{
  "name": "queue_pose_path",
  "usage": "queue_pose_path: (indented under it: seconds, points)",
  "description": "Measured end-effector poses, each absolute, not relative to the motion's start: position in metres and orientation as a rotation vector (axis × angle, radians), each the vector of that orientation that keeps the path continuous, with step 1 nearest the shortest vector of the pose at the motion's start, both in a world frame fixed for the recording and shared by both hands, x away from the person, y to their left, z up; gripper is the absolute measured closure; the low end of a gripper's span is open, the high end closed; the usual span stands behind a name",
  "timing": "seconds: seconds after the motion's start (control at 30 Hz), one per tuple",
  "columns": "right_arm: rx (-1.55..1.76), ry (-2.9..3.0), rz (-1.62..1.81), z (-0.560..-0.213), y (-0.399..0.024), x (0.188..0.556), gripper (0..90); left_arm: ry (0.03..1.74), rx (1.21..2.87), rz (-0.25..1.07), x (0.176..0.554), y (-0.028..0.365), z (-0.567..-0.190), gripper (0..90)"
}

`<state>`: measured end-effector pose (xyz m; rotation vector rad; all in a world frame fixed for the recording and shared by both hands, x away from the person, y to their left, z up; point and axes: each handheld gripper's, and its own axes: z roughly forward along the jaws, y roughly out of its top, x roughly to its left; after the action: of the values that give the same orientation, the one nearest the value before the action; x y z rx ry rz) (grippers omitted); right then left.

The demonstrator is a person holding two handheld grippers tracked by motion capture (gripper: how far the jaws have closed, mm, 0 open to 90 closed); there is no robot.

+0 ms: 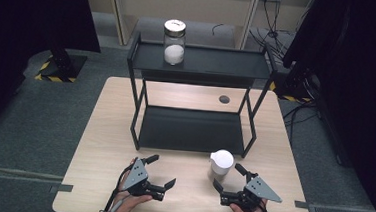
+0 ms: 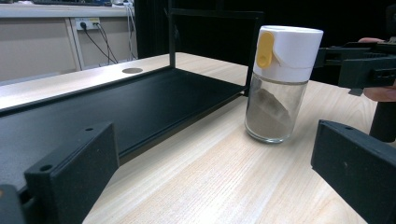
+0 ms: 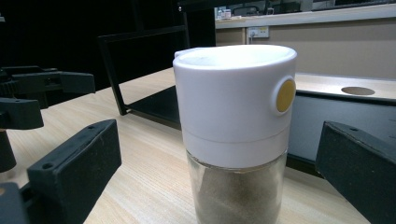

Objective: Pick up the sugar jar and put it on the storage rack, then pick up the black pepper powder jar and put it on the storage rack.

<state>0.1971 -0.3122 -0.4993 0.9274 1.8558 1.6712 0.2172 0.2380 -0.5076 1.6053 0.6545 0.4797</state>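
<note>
Nearest the person's edge of the desk (image 1: pixel 98 145), the left claw (image 1: pixel 161 170) is hovering with its jaws standing apart and nothing between them. The right claw (image 1: pixel 229 177) is likewise standing apart, jaws spread on either side of the shaker jar (image 1: pixel 221 163) without touching it; in the right gripper view the jar (image 3: pixel 236 135) is sitting between the two black jaws with a gap showing on each side.

The shaker jar is standing upright on the bare desk, just in front of the black rack's (image 1: pixel 194 131) lower shelf and toward its right front leg. It is showing a clear glass body, partly filled with a grey-brown powder heaped on a slant, under a tall white cap carrying a yellow tab (image 2: pixel 265 48). In the right gripper view its base is cut off by the bottom edge.

Farther off, a second jar (image 1: pixel 174 41) is standing at the left of the rack's upper shelf, holding something white; its lid marking is too small to read. A round cable hole (image 1: pixel 224 99) is lying in the desk behind the rack.
</note>
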Motion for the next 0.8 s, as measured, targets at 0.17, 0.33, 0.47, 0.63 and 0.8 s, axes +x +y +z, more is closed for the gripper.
queue_pose_path:
  seconds: [0.17, 0.33, 0.47, 0.63, 0.8]
  points:
    - [0.929, 1.856, 1.673, -0.4994, -0.3123, 0.1971, 0.6, 0.655, 1.606, 0.48, 0.2171, 0.2378, -0.5076, 0.2]
    - [0.927, 1.857, 1.67, -0.4992, -0.3121, 0.1969, 0.6, 0.655, 1.606, 0.478, 0.217, 0.238, -0.5076, 0.2]
    - [0.927, 1.856, 1.67, -0.4992, -0.312, 0.1969, 0.6, 0.655, 1.607, 0.479, 0.2168, 0.2377, -0.5077, 0.2]
    - [0.925, 1.856, 1.669, -0.499, -0.3119, 0.1965, 0.6, 0.655, 1.606, 0.481, 0.2164, 0.2379, -0.5076, 0.2]
    - [0.929, 1.855, 1.673, -0.4994, -0.3125, 0.197, 0.6, 0.659, 1.607, 0.477, 0.2166, 0.2374, -0.5081, 0.2]
